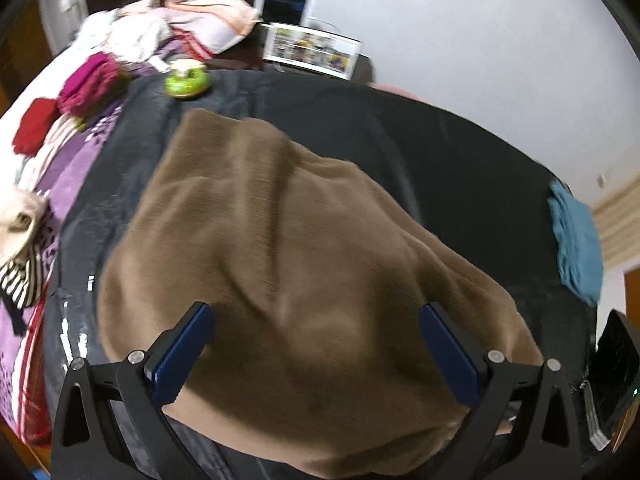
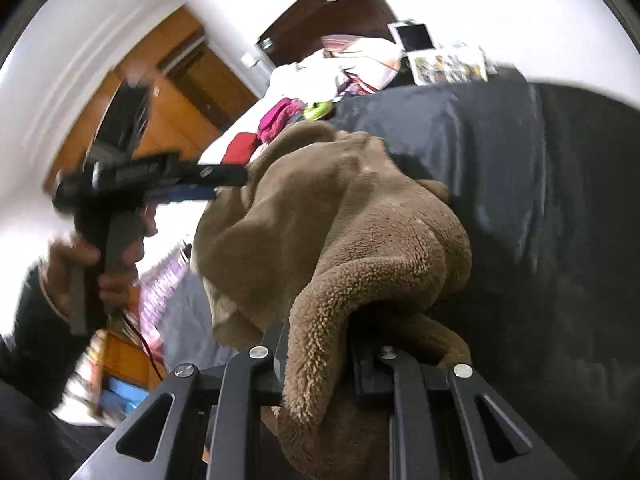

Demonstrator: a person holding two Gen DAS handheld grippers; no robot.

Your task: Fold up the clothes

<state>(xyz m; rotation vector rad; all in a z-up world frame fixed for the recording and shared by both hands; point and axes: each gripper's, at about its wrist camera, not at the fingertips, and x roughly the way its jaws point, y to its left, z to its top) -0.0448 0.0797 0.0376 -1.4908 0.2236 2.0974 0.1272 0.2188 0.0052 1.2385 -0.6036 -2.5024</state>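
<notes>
A brown fleece garment (image 1: 288, 264) lies across the middle of the frame on a dark bedcover (image 1: 460, 160). The left gripper (image 1: 316, 316) hangs over it at lower centre, jaws spread wide and holding nothing. In the right wrist view, the right gripper (image 2: 316, 354) at bottom centre is clamped on a bunched fold of the fleece, with a hand (image 2: 80, 272) at left gripping the other tool.
</notes>
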